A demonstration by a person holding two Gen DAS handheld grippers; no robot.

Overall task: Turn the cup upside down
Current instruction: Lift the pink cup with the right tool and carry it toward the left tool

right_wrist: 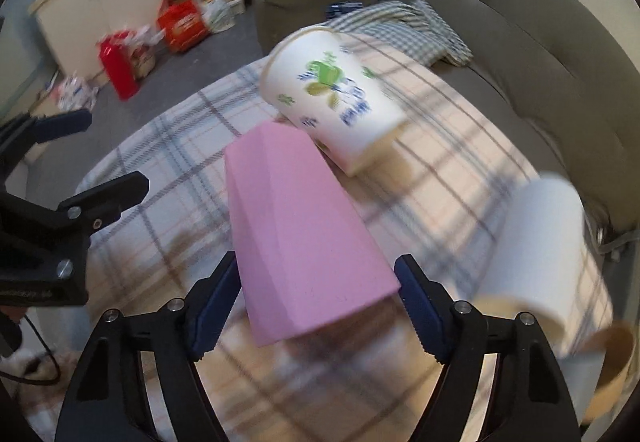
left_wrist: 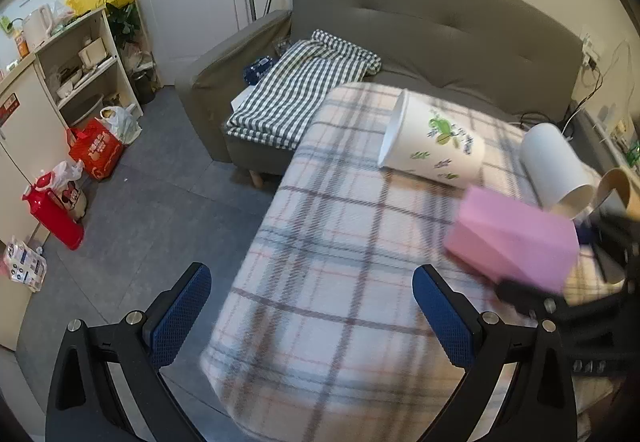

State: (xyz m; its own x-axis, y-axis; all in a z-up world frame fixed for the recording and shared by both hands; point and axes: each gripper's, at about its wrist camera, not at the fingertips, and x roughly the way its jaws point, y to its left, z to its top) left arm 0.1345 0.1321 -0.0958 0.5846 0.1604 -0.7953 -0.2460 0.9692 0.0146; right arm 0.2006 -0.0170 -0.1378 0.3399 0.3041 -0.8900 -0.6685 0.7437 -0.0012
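A pink faceted cup is clamped between the blue pads of my right gripper, its narrow end pointing away from the camera. It also shows in the left wrist view, held above the plaid cloth. A white paper cup with green print lies on its side beyond it, and shows in the left wrist view. A plain white cup lies on its side at right. My left gripper is open and empty over the near left corner of the cloth; it appears in the right wrist view.
The plaid cloth covers the table. A grey sofa with a checked blanket stands behind. A brown cup lies at far right. On the floor at left are a red bottle, bags and a shelf.
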